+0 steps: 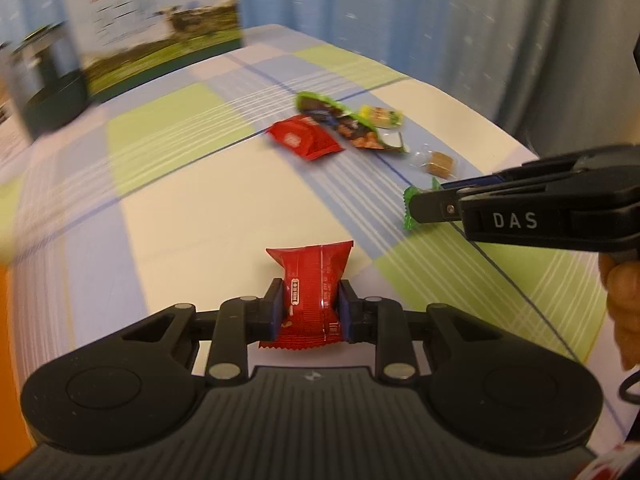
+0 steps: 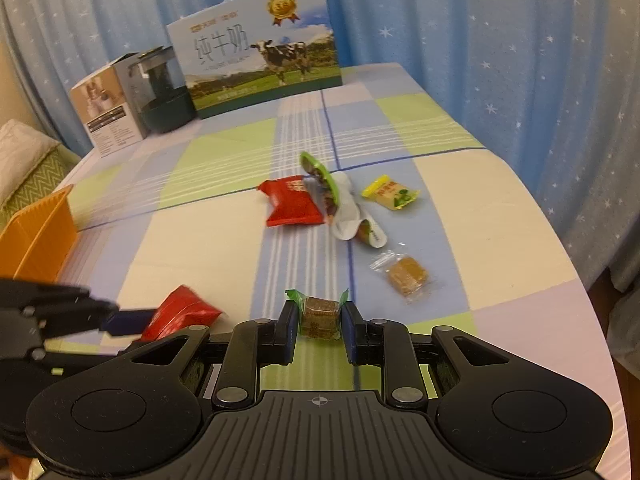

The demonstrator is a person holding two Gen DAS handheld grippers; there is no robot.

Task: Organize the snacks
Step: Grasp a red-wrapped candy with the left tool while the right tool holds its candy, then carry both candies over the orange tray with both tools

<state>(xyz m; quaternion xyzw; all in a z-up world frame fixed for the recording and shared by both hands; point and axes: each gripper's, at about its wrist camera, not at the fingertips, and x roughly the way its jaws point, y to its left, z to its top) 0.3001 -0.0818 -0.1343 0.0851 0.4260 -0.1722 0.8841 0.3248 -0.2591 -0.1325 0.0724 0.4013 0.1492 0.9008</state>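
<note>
Pick step, both loaded. Left gripper [image 1: 311,312] pinched tight on red snack packet [image 1: 310,280], low on the surface [image 1: 200,216]. Right gripper [image 2: 320,326] clamped on green-wrapped candy [image 2: 319,316]. Orange bin [image 2: 38,236] at 9 o'clock in right view. Next, probably: lift, carry both there, drop. Loose snacks remain at 12 o'clock.

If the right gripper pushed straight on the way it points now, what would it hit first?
Probably the checked tablecloth just ahead, since the right gripper, shut on a green-wrapped brown candy, points steeply down; depth is unclear.
</note>
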